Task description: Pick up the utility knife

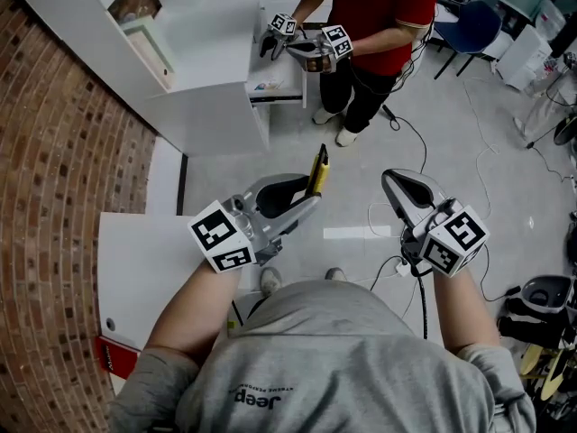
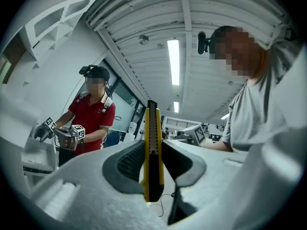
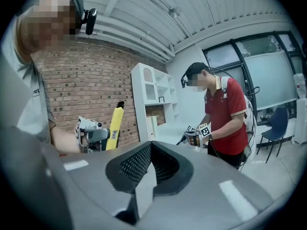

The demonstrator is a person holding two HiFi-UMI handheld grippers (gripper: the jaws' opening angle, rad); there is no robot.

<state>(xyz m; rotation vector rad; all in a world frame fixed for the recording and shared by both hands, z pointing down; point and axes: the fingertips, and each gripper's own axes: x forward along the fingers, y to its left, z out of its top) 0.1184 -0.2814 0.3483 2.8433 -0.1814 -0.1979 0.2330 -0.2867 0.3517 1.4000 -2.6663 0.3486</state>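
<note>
The left tongs (image 1: 297, 197) clamp the yellow utility knife (image 1: 318, 171) between their jaws. It sticks out past the tips, raised above the floor (image 1: 361, 152). The right tongs (image 1: 403, 195), well apart from it, are closed on nothing.

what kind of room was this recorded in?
Likely a lab or data-collection workspace: bare floor with loose cables, an office chair, and a second person working at a white shelf unit.
</note>
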